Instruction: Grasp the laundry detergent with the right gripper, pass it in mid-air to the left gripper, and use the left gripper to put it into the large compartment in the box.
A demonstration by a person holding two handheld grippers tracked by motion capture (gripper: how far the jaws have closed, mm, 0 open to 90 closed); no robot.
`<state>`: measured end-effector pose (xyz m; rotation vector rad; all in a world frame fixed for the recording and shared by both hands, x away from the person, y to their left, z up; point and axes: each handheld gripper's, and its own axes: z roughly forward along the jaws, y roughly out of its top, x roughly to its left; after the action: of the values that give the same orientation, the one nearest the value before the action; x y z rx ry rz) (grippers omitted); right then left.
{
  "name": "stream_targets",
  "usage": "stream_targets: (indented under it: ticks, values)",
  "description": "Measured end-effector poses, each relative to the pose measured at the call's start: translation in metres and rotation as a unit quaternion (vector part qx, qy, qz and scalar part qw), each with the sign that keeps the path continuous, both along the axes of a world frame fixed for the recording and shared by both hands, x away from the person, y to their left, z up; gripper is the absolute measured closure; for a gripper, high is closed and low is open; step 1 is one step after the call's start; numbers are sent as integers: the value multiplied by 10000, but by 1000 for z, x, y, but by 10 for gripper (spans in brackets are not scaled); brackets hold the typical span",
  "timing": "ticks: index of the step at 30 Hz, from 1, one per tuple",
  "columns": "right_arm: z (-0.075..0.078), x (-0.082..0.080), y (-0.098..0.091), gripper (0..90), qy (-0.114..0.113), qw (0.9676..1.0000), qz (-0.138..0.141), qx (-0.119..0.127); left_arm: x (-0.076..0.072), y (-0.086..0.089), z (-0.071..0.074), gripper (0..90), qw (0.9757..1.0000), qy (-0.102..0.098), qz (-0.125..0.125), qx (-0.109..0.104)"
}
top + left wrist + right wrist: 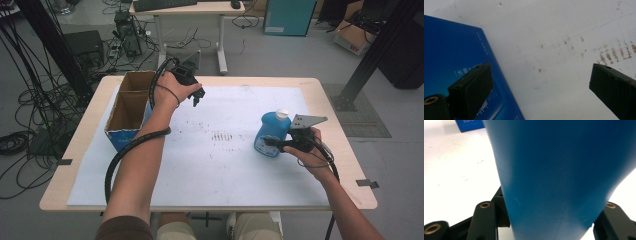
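Blue plastic fills the right gripper view, where the bottle [559, 177] sits clamped between the two black jaws of the right tool [549, 220], which press on its sides. From the high view, the same bottle [272, 134] is a blue one with a white cap, tilted a little and held at the right side of the table [330, 100], just over the white sheet [225, 170] that covers most of the top; whether its base touches the sheet cannot be told. So the pick-up looks done, and what appears to be left is carrying the bottle across and setting it down, most likely in the cardboard box [131, 102] that stands well apart at the far left corner. That box, brown inside with a blue outer wall, is open at the top and looks empty as far as its visible floor shows. The left tool [192, 92] hovers just beside the box, above the sheet, with its jaws standing wide and nothing between them; in the left gripper view they frame the blue box wall [456, 60] and the scuffed white sheet [549, 50]. Nothing has been placed in the box yet, so the work seems to be at an early-to-middle stage.
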<state>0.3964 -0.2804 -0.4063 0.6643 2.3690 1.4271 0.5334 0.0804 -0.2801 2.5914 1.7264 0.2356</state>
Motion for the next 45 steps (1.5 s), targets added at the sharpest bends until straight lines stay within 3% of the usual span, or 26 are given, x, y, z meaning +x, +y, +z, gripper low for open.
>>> stream_targets:
  ticks: [14,19,24,35,36,41,45]
  values:
    - [0,-1,1,439,6,10000,-35,-4,-1,-1,2,57,10000,-25,-26,21]
    - [1,0,1,439,-101,9999,2,-65,-1,-1,1,57,10000,-14,-64,8]
    - [3,-3,5,439,-33,9999,-84,-131,-2,-1,4,63,10000,-44,-66,32]
    - [14,-1,12,441,230,9995,-159,-113,-8,0,22,62,9987,-183,-454,-171]
    - [16,0,14,441,240,9995,-149,-116,-10,0,28,62,9976,-223,-621,-220]
    - [27,4,27,441,269,9994,-117,-160,-14,1,41,61,9948,-309,-930,-270]
    - [40,10,44,440,382,9992,-63,-61,-19,3,53,59,9923,-355,-1134,-357]
